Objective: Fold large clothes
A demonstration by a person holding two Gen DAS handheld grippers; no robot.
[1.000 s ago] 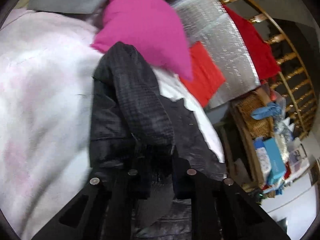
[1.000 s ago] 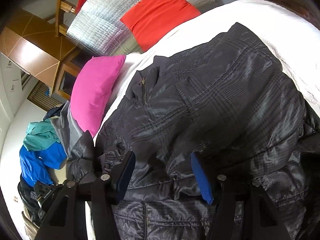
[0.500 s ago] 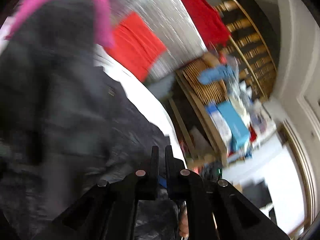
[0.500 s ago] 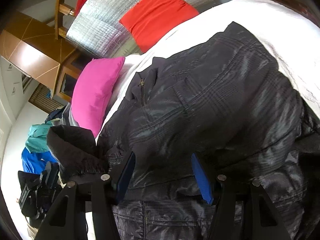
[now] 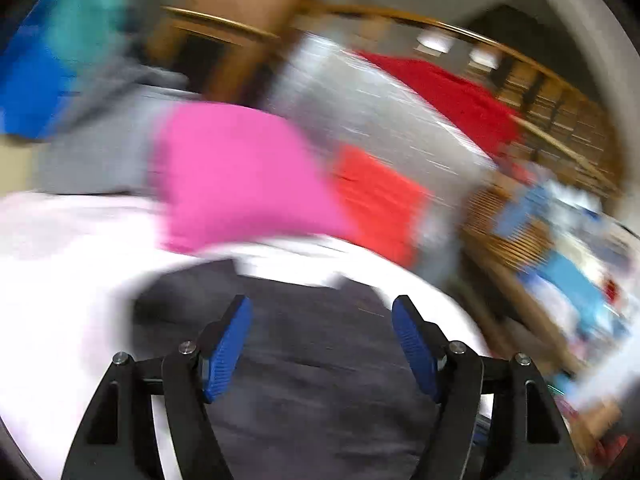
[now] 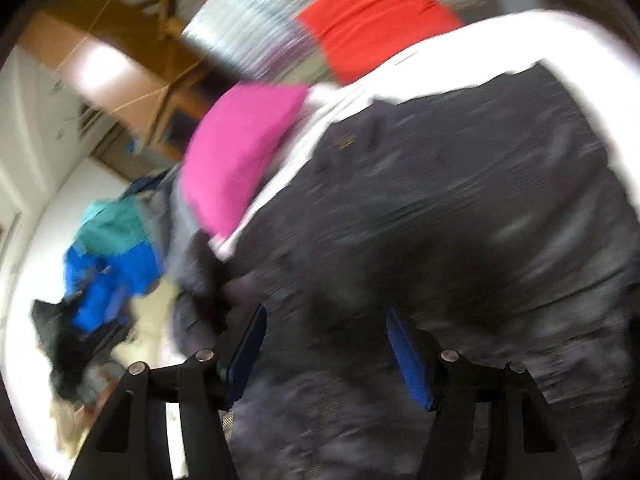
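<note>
A dark grey quilted jacket (image 6: 460, 208) lies spread on a white bed (image 6: 500, 36); it also shows in the left wrist view (image 5: 312, 360). My left gripper (image 5: 322, 344) is open and empty, its blue pads (image 5: 226, 352) hovering over the jacket. My right gripper (image 6: 324, 352) is open and empty, just above the jacket's lower part. Both views are blurred by motion.
A pink pillow (image 5: 236, 172) and a red pillow (image 5: 376, 200) lie at the head of the bed against a silver quilted panel (image 5: 384, 120). A pile of blue and teal clothes (image 6: 112, 248) lies left of the bed. A cluttered wicker shelf (image 5: 540, 232) stands to the right.
My left gripper was shut on the jacket's sleeve, carried it across, and has opened and let go. Both cameras have swung; the right gripper stays open.
</note>
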